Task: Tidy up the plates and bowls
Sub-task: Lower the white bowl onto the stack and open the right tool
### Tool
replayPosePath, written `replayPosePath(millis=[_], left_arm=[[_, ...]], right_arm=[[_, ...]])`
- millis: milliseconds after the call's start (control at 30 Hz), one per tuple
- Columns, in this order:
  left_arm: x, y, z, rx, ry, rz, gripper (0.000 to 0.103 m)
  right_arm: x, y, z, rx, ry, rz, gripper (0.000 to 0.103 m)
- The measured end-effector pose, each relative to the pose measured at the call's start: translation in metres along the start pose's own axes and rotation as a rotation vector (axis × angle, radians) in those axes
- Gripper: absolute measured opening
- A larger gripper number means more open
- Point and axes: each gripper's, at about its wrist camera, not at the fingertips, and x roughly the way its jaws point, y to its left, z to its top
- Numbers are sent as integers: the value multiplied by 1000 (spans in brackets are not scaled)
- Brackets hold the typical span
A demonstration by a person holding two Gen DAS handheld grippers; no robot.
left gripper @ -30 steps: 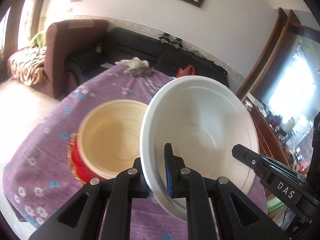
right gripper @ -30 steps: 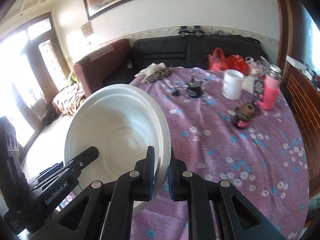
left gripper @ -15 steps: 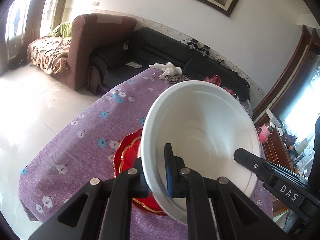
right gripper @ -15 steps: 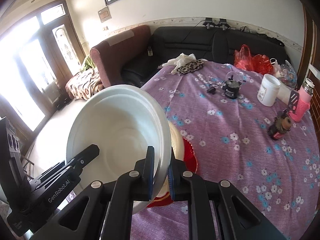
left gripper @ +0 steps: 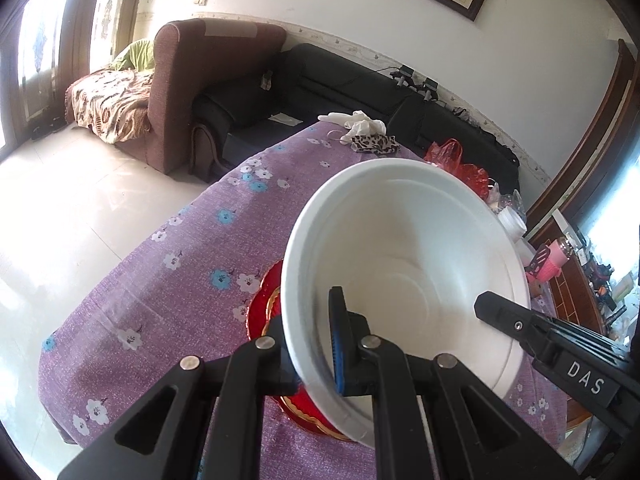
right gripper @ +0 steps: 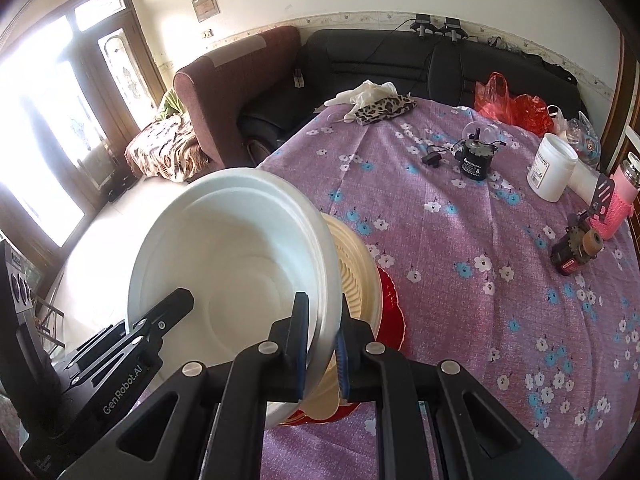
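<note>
A large white bowl (left gripper: 404, 248) (right gripper: 236, 256) hangs tilted above the purple flowered table, held from both sides. My left gripper (left gripper: 310, 344) is shut on its left rim. On the opposite rim my right gripper (right gripper: 322, 344) is shut as well. Under the white bowl a cream ribbed bowl (right gripper: 354, 276) sits on a red plate (right gripper: 390, 312) (left gripper: 264, 312); the white bowl hides most of both. The right gripper's finger (left gripper: 516, 324) shows in the left wrist view, and the left gripper's finger (right gripper: 160, 320) shows in the right wrist view.
Across the purple tablecloth (right gripper: 460, 272) stand a white jar (right gripper: 552, 174), a pink bottle (right gripper: 620, 200), a black device (right gripper: 476, 158), a small red-black tool (right gripper: 576, 248), a leopard-print pouch (right gripper: 384, 108) and red bags (right gripper: 508, 102). Sofas line the far wall. The table's left edge drops to the tiled floor.
Both grippers carried the white bowl closer over the cream bowl and red plate, which it now largely covers. Both stayed shut.
</note>
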Motion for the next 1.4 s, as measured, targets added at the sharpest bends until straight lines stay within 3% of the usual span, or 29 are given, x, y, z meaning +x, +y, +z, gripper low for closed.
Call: replayPosePath(millis=[433, 700, 733, 800, 833, 867, 1033, 1100, 1167, 1400], left_arm=[[4, -6, -1, 53, -42, 65, 11], [0, -8, -4, 66, -66, 66, 11], [-1, -8, -3, 66, -67, 64, 15], [-4, -7, -3, 66, -80, 65, 34], [-6, -7, -3, 63, -89, 63, 52], [-11, -6, -3, 56, -108, 60, 62], [-26, -6, 0, 59, -163, 48, 69], [-32, -7, 0, 64, -182, 46, 70], [-36, -8, 1, 70, -195, 52, 70], [-44, -6, 3, 68, -214, 46, 71]], right_arm=[[12, 1, 1, -2, 15, -16, 15], [14, 1, 1, -1, 13, -26, 16], [15, 1, 2, -1, 14, -30, 16], [15, 2, 2, -3, 8, -42, 16], [15, 2, 2, -3, 7, -45, 16], [16, 2, 3, -4, 7, -47, 16], [16, 0, 4, 23, 9, -45, 19], [15, -3, 5, 51, 7, -23, 40], [11, -4, 4, 67, -14, -5, 48], [-9, 2, 4, 57, -77, 3, 50]])
